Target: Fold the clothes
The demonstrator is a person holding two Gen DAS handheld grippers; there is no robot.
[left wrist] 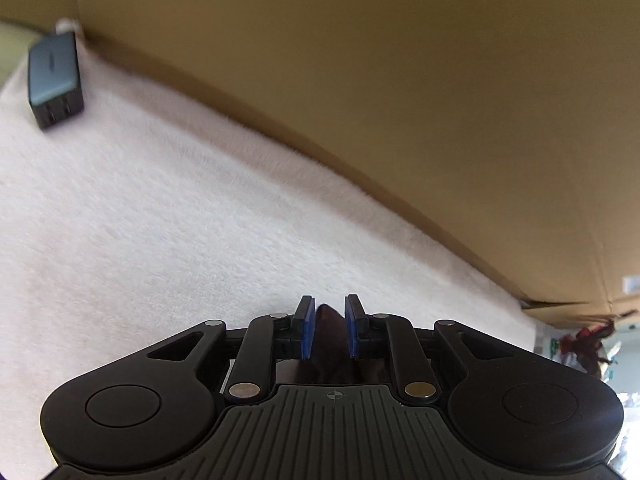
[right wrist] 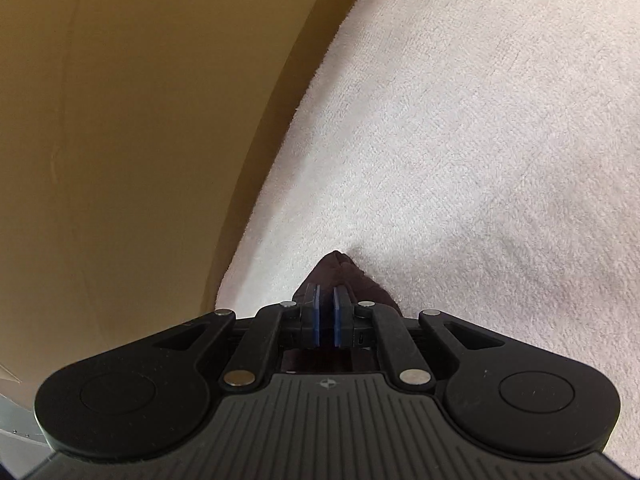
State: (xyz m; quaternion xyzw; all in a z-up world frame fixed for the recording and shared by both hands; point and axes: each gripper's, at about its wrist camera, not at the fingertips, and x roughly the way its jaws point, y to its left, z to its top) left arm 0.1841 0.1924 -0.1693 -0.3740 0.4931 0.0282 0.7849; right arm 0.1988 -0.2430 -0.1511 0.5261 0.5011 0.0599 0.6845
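**A:** Where does the garment lie with respect to your jaws?

**B:** In my left gripper [left wrist: 328,328], a fold of dark maroon cloth [left wrist: 329,322] rises between the blue pads [left wrist: 307,330]. The pads stand apart, with a gap visible on each side of the fold, so I read these jaws as released around it. In my right gripper [right wrist: 325,316], the same dark cloth [right wrist: 340,270] passes between pads drawn nearly together and juts out past them; these jaws are clenched on it.

**A:** And the pose of each gripper?

**B:** Both tilt downward over a white fleecy blanket [left wrist: 160,220].

**A:** What bounds the working surface?

**B:** A brown cardboard wall [left wrist: 400,80] runs along the blanket's far edge in the left view and along its left edge in the right view [right wrist: 120,120]. A dark charger [left wrist: 54,80] lies on the blanket, well apart from my left jaws. The remaining blanket ahead is open.
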